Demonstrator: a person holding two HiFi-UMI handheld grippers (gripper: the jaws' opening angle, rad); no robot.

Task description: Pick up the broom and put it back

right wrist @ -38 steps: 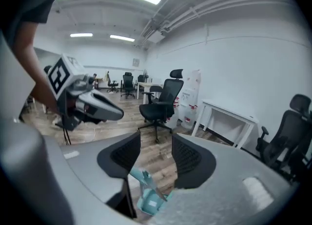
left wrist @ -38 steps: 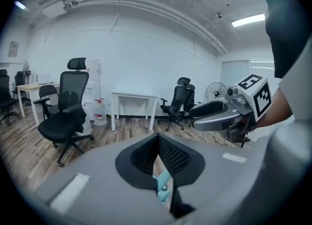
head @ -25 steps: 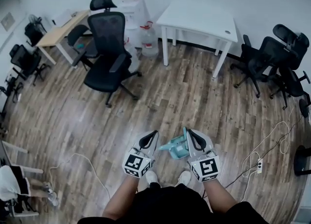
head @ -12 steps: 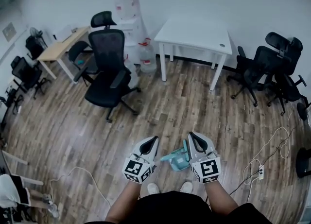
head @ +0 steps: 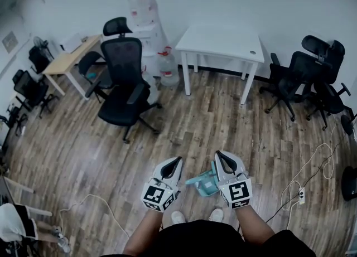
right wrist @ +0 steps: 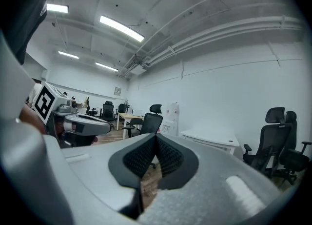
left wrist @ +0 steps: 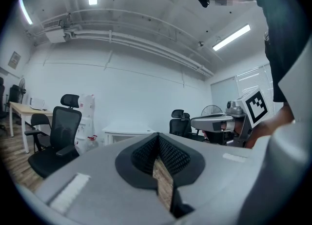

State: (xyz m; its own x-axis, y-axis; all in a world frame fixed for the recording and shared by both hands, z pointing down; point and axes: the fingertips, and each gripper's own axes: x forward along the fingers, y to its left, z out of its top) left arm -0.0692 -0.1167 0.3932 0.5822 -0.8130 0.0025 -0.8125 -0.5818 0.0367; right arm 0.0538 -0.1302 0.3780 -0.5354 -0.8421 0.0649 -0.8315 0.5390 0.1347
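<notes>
- The left fingers (left wrist: 170,156) meet at the tips, and only floor shows through the slit below the tips.
- The right fingers (right wrist: 139,158) are pressed together too, with nothing between them.
- The left gripper (head: 174,162) and right gripper (head: 222,157) are held level, side by side and a little apart. Both point away from the person, and each marker cube sits at the near end.
- Between them in the head view is a teal piece, probably the broom (head: 202,183). Its right edge runs under the right gripper, so its full shape is hidden.
- It appears to lie low by the floor (head: 223,116), just ahead of the person's shoes (head: 178,217). I cannot tell whether it touches the right gripper's body.
- Cables (head: 315,164) trail over the floor to the right and end at a power strip (head: 301,196).
- A thinner white cord (head: 92,200) loops at the lower left.
- Further out, a black chair (head: 125,80) stands left of centre.
- A white desk (head: 223,41) stands against the far wall, well apart from the grippers.
- Water bottles (head: 146,24) are stacked by the wall between that chair and the white desk.
- A wooden desk (head: 70,52) is at the far left.
- More black chairs (head: 312,74) cluster at the far right.
</notes>
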